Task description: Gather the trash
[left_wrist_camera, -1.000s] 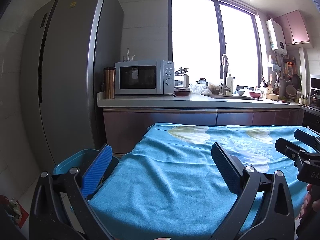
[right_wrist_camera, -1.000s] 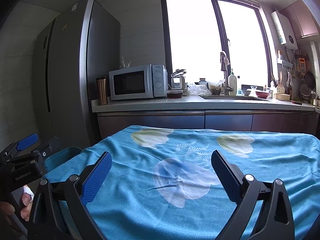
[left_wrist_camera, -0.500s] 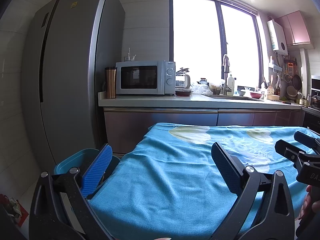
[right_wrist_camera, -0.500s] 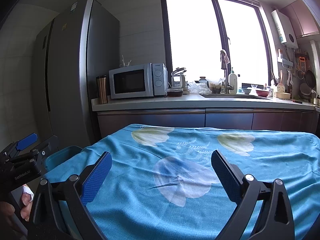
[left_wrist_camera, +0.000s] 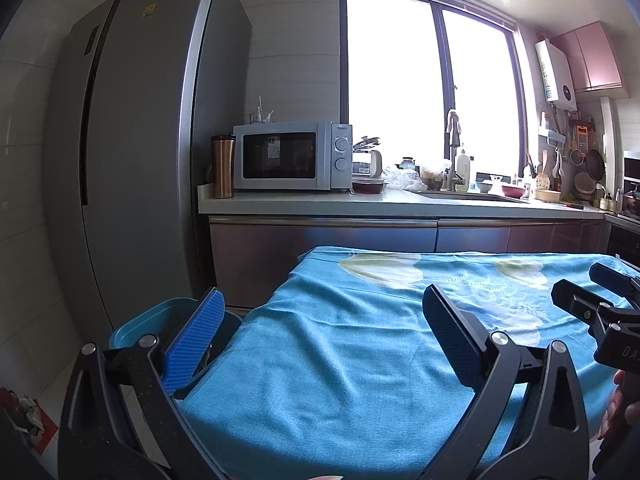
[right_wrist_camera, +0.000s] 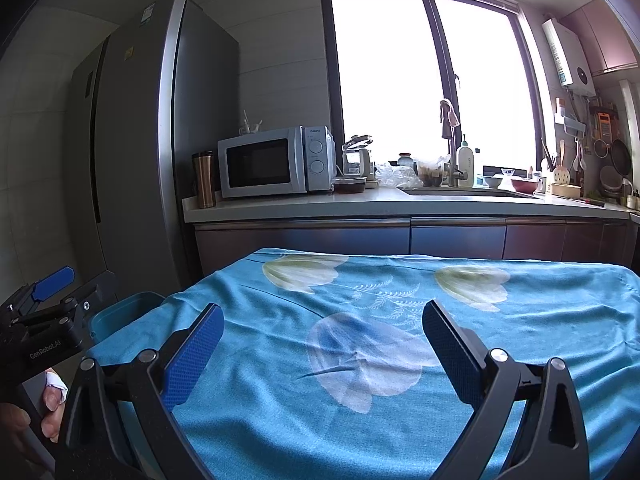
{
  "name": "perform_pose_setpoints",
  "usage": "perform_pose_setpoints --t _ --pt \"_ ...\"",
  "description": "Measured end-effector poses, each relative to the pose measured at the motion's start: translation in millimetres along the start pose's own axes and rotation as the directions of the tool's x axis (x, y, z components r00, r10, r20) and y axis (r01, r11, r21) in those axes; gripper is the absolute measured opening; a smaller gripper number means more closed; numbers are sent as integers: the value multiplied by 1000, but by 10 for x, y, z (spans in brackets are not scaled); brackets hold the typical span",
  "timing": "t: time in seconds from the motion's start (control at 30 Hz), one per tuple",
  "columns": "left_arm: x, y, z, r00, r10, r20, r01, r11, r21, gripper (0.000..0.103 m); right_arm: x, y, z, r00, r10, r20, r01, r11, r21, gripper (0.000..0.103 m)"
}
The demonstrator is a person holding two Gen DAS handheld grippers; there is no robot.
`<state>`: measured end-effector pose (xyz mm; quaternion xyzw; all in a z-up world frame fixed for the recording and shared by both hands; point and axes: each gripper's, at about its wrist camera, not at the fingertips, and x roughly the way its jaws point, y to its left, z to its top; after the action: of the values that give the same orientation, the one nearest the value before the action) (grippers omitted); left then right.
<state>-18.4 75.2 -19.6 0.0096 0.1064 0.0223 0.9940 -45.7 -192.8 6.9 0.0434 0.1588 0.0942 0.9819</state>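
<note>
Little has shifted since a second ago: both wrist views have edged only slightly, the kitchen counter sitting a touch lower in frame. The left gripper [left_wrist_camera: 320,336] hangs over a table draped in a blue floral cloth [left_wrist_camera: 360,360], fingers spread wide and holding nothing. The right gripper [right_wrist_camera: 322,344] does likewise. A teal bin [left_wrist_camera: 132,324] stands beside the table's left edge, just behind the left gripper's left finger [left_wrist_camera: 196,336]; its contents cannot be made out.
</note>
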Motion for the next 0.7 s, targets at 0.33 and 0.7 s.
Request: perform_pose_setpoints --t 0.33,0.7 --pt "-24 -14 6 1000 3 -1 -3 1000 2 97 3 4 6 1000 -1 -1 1 1000 6 96" --pt "-28 -16 16 1000 4 -1 -4 1000 2 97 -3 1 11 1000 -5 4 5 1000 10 96"
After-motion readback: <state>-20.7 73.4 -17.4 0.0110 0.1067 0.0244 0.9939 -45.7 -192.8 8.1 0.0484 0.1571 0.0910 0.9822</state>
